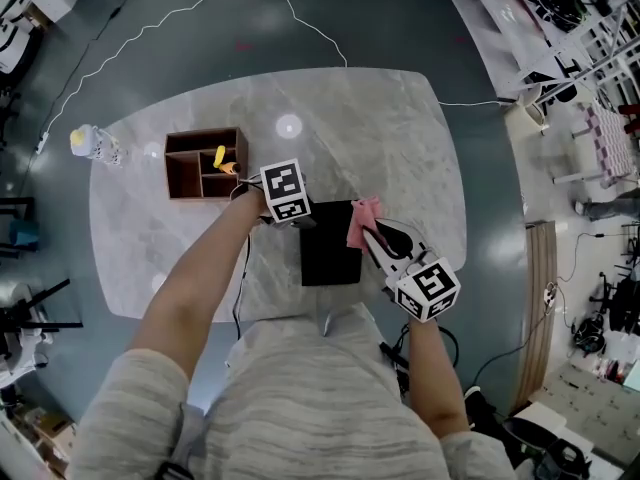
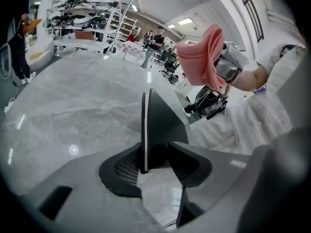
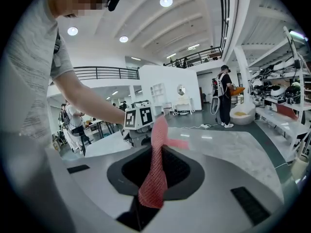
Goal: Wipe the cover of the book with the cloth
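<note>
At the centre of the head view, on the grey marble tabletop point(image 1: 400, 138), the black book point(image 1: 330, 258) lies flat with its cover up, close to the person's body. The left hand-held gripper point(image 2: 156, 165) is at the book's upper left corner. Its jaws stand partly apart, one on either side of the book's edge, and show no clear squeeze on it. It looks placed to steady the book. The right hand-held gripper point(image 3: 154, 169) is clamped on the pink cloth point(image 1: 362, 223), which sticks out from between its jaws over the book's upper right corner. In the left gripper view the cloth hangs in the air above the cover and seems not to touch it. So the preparation appears done: the cloth is in hand and both tools are at the book. The wiping itself seems not yet begun. What is left is to lower the cloth onto the cover and stroke it across the whole surface.
</note>
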Available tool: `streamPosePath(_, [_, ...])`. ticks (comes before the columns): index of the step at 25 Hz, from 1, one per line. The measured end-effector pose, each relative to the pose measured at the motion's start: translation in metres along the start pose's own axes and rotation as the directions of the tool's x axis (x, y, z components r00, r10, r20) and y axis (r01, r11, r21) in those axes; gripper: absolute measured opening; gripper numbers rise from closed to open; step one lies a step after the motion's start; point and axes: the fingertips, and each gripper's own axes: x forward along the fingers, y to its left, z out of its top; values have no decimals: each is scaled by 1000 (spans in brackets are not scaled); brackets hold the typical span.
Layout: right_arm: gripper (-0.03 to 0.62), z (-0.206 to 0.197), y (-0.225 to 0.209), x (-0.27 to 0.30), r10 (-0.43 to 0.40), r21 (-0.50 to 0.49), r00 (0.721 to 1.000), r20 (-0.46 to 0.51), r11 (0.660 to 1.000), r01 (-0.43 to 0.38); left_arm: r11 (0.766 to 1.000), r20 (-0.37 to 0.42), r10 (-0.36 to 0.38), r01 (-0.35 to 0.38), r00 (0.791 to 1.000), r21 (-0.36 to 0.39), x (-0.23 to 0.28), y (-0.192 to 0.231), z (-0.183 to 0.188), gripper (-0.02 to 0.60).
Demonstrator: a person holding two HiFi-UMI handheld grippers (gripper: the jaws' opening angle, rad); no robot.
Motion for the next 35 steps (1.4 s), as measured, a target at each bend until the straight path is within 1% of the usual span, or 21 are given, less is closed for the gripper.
streamPosePath(3, [57, 0, 3, -1, -5, -1, 1000, -1, 1000, 5, 996, -29, 89, -89, 996, 22, 5, 10, -13, 194])
streamPosePath(5, [57, -1, 4, -1, -6, -1, 1000, -1, 1000, 6, 985, -57, 169, -166, 984, 53, 10, 19, -23, 213])
streamPosePath(7, [57, -2, 4, -2, -6, 0, 1000, -5, 1000, 6, 970, -41, 238, -236, 970, 64, 12, 26, -27, 213])
streamPosePath(10, [57, -2, 4, -5, -6, -2, 1000, -9, 1000, 6, 951, -5, 305, -305, 952, 48, 8, 35, -27, 213])
streamPosePath(12, [57, -1, 4, -5, -9, -3, 1000, -6, 1000, 9, 943, 18, 331, -331, 944, 44, 5, 36, -27, 212])
streamPosePath(14, [57, -1, 6, -5, -12, -4, 1000, -4, 1000, 12, 943, 67, 330, -332, 942, 26, 1, 31, -24, 206])
streamPosePath(16, [57, 1, 9, -3, -13, -3, 1000, -2, 1000, 13, 946, 140, 320, -323, 937, -3, -8, 22, -17, 185])
streamPosePath(18, [57, 4, 11, -3, -12, -2, 1000, 5, 1000, 12, 949, 229, 315, -311, 921, -52, -19, 15, -7, 154])
streamPosePath(19, [57, 5, 12, -4, -12, -3, 1000, 9, 1000, 12, 949, 277, 316, -305, 908, -83, -25, 13, -1, 141])
streamPosePath(21, [57, 8, 12, -5, -11, -4, 1000, 18, 1000, 11, 946, 372, 323, -291, 870, -140, -39, 7, 13, 100])
streamPosePath(24, [57, 13, 16, -7, -10, -10, 1000, 26, 1000, 10, 943, 484, 332, -280, 810, -178, -58, -4, 28, 59])
streamPosePath(27, [57, 18, 23, -7, -11, -15, 999, 39, 1000, 12, 944, 572, 331, -272, 750, -188, -76, -19, 37, 36])
streamPosePath(30, [57, 24, 29, -8, -13, -16, 999, 53, 1000, 14, 953, 663, 302, -226, 685, -201, -92, -36, 45, 15])
streamPosePath(32, [57, 27, 33, -11, -16, -15, 998, 63, 1000, 17, 963, 723, 270, -194, 636, -188, -103, -51, 50, 15])
streamPosePath(35, [57, 35, 39, -19, -28, -16, 996, 88, 999, 29, 971, 793, 231, -189, 564, -149, -120, -74, 56, 15])
